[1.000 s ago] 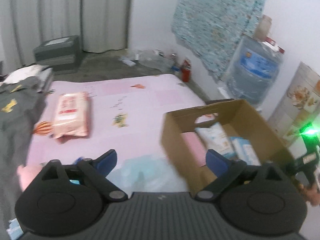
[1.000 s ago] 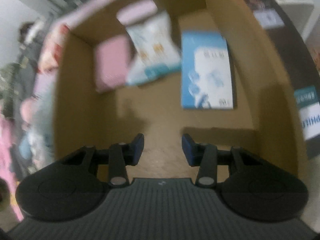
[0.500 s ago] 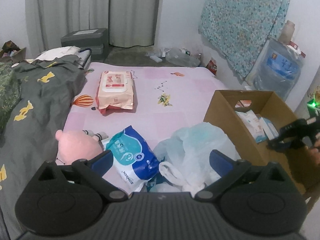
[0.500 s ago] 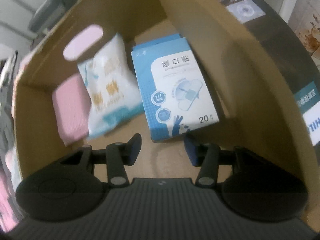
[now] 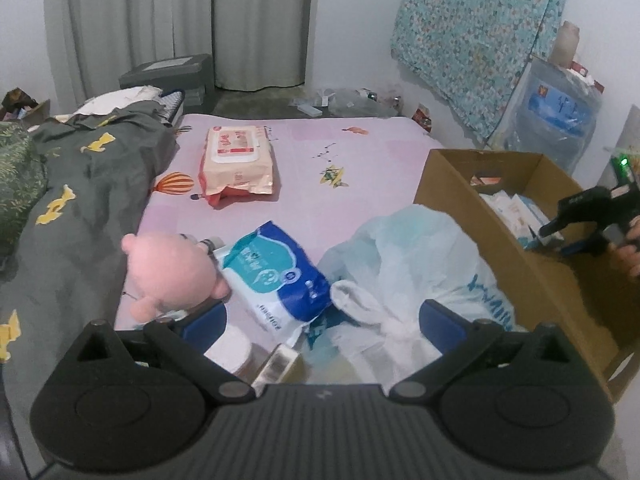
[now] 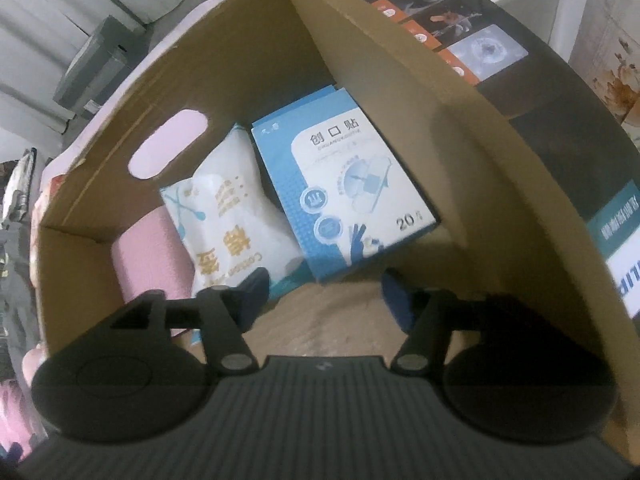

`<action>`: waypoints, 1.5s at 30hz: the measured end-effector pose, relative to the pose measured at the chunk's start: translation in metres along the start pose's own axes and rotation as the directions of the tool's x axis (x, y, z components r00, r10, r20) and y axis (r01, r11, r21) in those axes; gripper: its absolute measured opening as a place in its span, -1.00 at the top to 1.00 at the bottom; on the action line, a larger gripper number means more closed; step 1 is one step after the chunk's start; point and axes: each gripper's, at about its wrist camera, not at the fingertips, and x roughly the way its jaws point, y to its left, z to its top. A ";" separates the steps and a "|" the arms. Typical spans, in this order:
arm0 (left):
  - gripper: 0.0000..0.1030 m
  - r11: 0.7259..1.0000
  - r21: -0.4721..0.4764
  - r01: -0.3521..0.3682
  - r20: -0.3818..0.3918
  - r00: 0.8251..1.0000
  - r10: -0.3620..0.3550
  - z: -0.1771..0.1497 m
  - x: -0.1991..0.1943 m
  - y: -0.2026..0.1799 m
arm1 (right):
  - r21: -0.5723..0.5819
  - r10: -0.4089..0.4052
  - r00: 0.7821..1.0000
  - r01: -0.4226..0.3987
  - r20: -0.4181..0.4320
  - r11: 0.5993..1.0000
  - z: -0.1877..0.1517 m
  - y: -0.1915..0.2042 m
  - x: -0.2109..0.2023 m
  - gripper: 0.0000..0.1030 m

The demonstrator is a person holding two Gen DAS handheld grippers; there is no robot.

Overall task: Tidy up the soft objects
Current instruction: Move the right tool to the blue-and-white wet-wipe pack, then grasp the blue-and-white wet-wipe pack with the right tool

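Note:
My left gripper is open and empty above the near edge of the bed. Under it lie a blue-and-white soft pack, a pink plush toy and a white plastic bag. An orange wipes pack lies farther back. My right gripper is open and empty inside the cardboard box, above a blue plaster box, a white cotton-swab pack and a pink pack. It also shows in the left wrist view, over the box.
A grey patterned blanket covers the bed's left side. A white jar and a small carton lie by my left fingers. A water jug and a hanging cloth stand by the right wall. A grey bin sits behind.
The left gripper has swung left and drawn back, bringing the plush toy, soft pack and bag into view. The right gripper has opened wider and shifted inside the box.

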 end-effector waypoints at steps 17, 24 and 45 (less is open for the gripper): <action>-0.99 0.999 -0.030 -0.013 0.036 0.999 0.014 -0.002 0.002 0.034 | -0.297 0.303 0.947 -0.260 0.109 0.919 -0.060 0.119 -0.123 -0.55; -0.94 0.998 -0.058 0.000 -0.060 0.998 -0.004 0.012 0.044 0.044 | -0.440 0.462 0.865 -0.498 -0.194 0.747 -0.077 0.264 -0.075 -0.53; -0.53 0.962 -0.269 0.039 -0.339 0.932 -0.132 0.032 0.155 0.085 | -0.500 0.109 0.857 -0.393 -0.504 0.772 -0.113 0.374 0.143 -0.06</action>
